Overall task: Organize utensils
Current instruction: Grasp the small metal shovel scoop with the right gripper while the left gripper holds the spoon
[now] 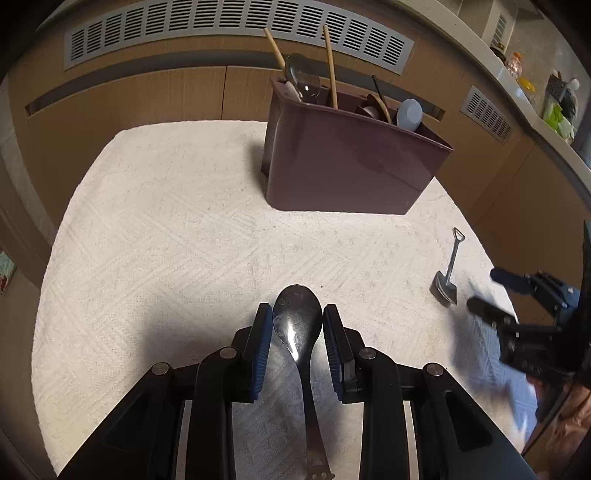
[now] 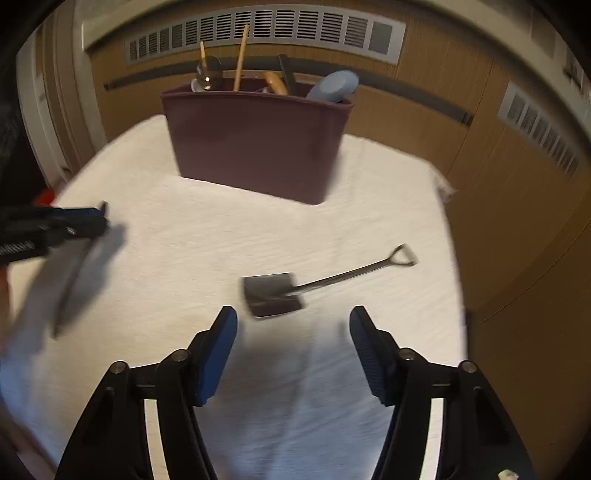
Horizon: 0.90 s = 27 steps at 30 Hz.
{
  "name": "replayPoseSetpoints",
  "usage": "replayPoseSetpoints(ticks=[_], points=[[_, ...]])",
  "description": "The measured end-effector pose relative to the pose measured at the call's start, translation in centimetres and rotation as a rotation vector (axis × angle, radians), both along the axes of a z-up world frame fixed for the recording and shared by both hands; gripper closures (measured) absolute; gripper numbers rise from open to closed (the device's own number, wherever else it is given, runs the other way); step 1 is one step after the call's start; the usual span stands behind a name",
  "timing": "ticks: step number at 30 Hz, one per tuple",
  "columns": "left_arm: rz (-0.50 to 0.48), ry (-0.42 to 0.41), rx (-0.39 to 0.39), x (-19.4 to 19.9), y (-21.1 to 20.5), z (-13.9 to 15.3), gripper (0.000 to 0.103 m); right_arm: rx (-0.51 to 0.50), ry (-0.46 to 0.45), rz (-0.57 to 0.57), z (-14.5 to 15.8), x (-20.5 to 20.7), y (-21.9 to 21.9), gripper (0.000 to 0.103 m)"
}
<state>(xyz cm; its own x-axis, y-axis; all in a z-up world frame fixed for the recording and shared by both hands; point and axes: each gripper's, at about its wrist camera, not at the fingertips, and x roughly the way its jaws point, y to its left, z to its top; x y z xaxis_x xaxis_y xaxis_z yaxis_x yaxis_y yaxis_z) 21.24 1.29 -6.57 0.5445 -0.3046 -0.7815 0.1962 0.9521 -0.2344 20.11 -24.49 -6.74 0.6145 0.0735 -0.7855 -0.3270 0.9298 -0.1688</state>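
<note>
My left gripper [image 1: 297,314] is shut on a dark metal spoon [image 1: 297,325], its pads pressing the sides of the bowl, handle pointing back toward me. It holds the spoon above the white towel [image 1: 166,229]. A maroon utensil holder [image 1: 343,166] stands at the far side with wooden sticks, a ladle and a blue spoon in it; it also shows in the right wrist view [image 2: 255,144]. A small shovel-shaped metal spoon [image 2: 291,288] lies on the towel just ahead of my right gripper [image 2: 293,321], which is open and empty. The shovel spoon also shows at the right of the left wrist view [image 1: 448,273].
Wooden cabinet panels with vent grilles [image 1: 236,29] run behind the towel. A counter with bottles and green items [image 1: 554,107] is at the far right. The left gripper appears blurred at the left of the right wrist view [image 2: 55,225].
</note>
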Motion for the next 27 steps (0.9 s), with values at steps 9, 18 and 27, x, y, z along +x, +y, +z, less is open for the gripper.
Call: replayPoseSetpoints(ticks=[9,18,27], points=[[0.012,0.042,-0.036,0.0,0.2,-0.9,0.074,-0.182,-0.037,0.14,-2.0,2.3,0.6,0.041],[0.034,0.044,-0.011,-0.5,0.4,-0.2,0.074,-0.036,0.031,0.178,-2.8,10.2,1.5,0.027],[0.046,0.025,-0.025,-0.5,0.1,0.0,0.074,0.172,0.109,-0.095,-3.1,9.0,-1.7,0.049]])
